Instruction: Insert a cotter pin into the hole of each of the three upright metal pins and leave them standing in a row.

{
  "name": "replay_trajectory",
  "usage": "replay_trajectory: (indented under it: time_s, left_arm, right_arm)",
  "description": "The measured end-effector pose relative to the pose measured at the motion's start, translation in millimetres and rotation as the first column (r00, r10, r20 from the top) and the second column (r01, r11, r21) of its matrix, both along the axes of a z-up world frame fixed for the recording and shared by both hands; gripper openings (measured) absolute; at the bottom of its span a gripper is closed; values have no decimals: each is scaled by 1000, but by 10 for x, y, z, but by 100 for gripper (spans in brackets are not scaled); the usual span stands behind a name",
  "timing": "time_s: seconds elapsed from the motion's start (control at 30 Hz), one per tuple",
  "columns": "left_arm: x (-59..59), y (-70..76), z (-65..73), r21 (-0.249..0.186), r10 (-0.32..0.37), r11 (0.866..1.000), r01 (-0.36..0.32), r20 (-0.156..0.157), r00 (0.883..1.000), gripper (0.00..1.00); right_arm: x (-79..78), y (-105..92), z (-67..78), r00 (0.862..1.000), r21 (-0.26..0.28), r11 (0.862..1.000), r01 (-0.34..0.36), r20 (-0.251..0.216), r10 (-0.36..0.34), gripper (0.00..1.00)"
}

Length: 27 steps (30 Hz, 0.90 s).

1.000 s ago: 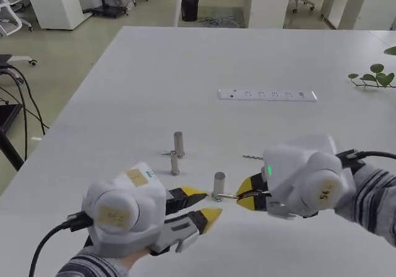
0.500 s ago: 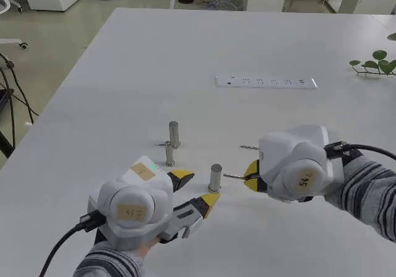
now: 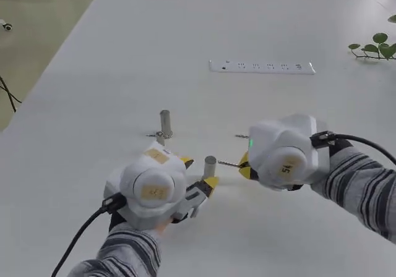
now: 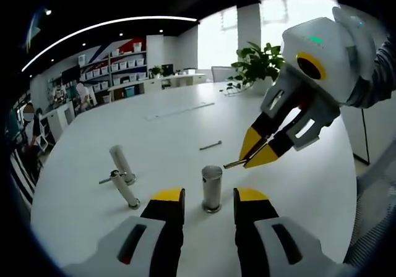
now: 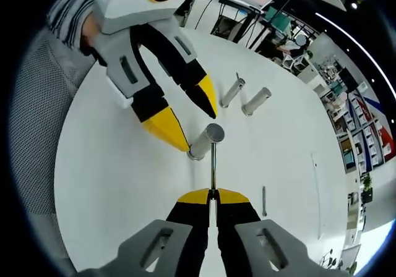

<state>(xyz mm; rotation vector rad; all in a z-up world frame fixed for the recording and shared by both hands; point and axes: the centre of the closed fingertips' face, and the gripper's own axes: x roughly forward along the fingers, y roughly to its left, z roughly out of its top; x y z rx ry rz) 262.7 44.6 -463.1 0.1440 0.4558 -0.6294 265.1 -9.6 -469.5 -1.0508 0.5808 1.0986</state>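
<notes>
While L tongs gape astride smooth cylindrical metal pin, R tongs clench thin wire cotter pin.

The left tongs are straddling the near metal pin with jaws apart, blocking both its flanks, while the right tongs are barring its right side with a pinched cotter pin pointing at its top. The middle metal pin and far metal pin are standing close together behind-left, a loose cotter pin is lying behind the right tongs, and beyond them bare tabletop is stretching to the power strip.
</notes>
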Motion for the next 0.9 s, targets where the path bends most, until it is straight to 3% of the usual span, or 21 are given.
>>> replay_trajectory:
  time_s: [0.3,0.67,0.9]
  left_arm:
    - [74,-75,-133,-22,18,1000,-20,-52,998,22]
    - [99,-136,-167,-34,18,999,-20,-63,998,15]
    - [84,-123,-223,-10,19,1000,-20,-72,997,10]
  right_arm:
    - [7,-3,-46,1000,-8,1000,-7,-9,7,0]
    - [-12,43,-42,1000,-10,1000,-22,-10,22,0]
    - [-18,50,-33,1000,-19,1000,-22,-8,22,0]
